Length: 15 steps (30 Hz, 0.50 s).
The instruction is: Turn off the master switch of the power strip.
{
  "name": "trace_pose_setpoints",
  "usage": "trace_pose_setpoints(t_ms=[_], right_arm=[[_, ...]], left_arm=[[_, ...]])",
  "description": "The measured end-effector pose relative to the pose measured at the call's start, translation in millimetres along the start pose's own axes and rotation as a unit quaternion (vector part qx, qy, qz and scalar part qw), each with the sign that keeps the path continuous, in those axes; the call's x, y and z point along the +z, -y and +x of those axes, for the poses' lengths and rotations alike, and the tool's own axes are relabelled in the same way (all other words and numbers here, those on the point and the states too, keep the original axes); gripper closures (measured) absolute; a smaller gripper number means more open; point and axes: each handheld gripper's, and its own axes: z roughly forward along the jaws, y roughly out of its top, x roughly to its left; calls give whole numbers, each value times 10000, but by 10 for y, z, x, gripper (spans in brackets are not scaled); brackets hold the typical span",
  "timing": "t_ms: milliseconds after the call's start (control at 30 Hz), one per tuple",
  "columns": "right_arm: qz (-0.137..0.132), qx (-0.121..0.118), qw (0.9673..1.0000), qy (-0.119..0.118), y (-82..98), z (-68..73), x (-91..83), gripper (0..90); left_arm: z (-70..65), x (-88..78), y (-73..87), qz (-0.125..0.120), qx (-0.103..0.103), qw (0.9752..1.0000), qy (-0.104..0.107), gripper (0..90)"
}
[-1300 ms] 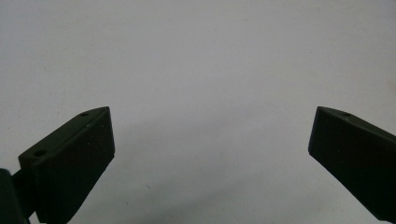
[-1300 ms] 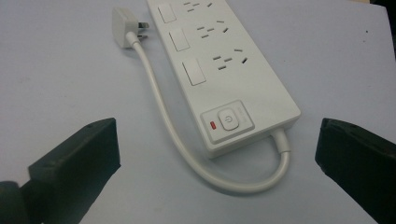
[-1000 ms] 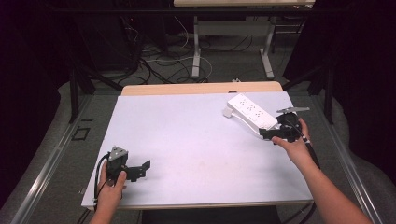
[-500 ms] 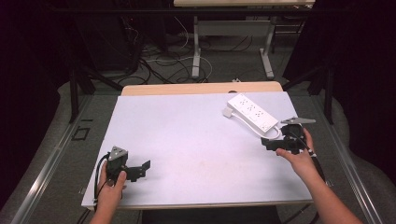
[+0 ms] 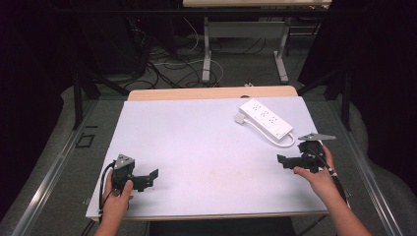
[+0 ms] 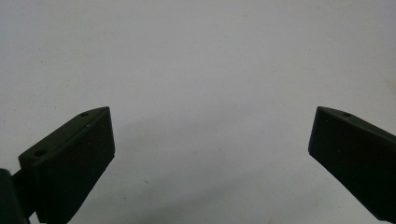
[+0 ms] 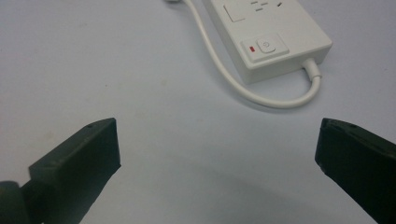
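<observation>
A white power strip (image 5: 265, 118) lies at the back right of the white table (image 5: 206, 147), with its white cable (image 5: 289, 141) looping from the near end. In the right gripper view the power strip (image 7: 275, 32) shows its switch and the cable (image 7: 243, 88) curving ahead of the jaws. My right gripper (image 5: 284, 161) rests near the table's right edge, a short way in front of the strip, open and empty (image 7: 217, 158). My left gripper (image 5: 150, 178) lies at the front left, open over bare tabletop (image 6: 210, 154).
A light wooden strip (image 5: 211, 93) edges the table's far side. Beyond it on the floor stand table legs (image 5: 206, 49) and tangled cables (image 5: 167, 64). A metal rail (image 5: 54, 167) runs along the floor at the left.
My right gripper has pulled back from the power strip's near end toward the front of the table. The left gripper has stayed where it was.
</observation>
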Motion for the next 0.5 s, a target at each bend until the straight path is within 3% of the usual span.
trace_pose_setpoints(t_ms=[300,500], right_arm=[[135,-23,9999,-93,143,0,-33,0],[166,-92,9998,-4,245,-31,-56,0]], left_arm=[[-4,1,1,11,-4,10000,1,5],[-4,0,2,14,-4,10000,2,5]])
